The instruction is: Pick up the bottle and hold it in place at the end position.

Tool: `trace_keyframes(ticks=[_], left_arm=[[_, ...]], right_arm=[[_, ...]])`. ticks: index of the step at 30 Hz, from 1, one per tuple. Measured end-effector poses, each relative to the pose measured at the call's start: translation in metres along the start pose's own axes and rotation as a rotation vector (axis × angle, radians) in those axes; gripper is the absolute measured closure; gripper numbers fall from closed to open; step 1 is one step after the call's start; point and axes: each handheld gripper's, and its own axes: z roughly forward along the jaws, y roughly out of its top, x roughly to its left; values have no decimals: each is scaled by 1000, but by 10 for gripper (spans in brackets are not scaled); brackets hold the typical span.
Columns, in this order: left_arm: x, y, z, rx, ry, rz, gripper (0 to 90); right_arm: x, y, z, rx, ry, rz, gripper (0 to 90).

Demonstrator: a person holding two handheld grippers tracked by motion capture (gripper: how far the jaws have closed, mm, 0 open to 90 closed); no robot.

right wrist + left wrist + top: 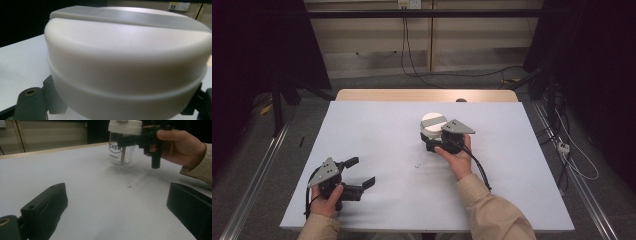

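A clear glass jar (pixel 119 153) with a white lid (pixel 433 121) stands right of the table's middle. My right gripper (pixel 430 140) reaches in from the jar's right and is shut on the jar just under the lid, a hand behind it. In the right gripper view the lid (pixel 125 62) looms close, with a black finger (pixel 53 100) at its lower left. My left gripper (pixel 362 171) rests near the front left corner. Its jaws stand wide open with nothing between them, and they point toward the jar across bare table (pixel 117 210).
The white table top (pixel 377 130) has a wooden edge (pixel 427 95) at the far side. A small dark speck (pixel 128 185) lies in front of the jar. Beyond the table are a wall, cables on the floor (pixel 452 75) and dark stands at both sides.
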Motion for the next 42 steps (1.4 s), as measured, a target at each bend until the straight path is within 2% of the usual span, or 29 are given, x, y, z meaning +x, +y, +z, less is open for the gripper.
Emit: trace_keyframes(ticks=[42], left_arm=[[0, 0, 0, 1, 3, 2, 30]], right_arm=[[3, -8, 14, 28, 16, -8, 183]])
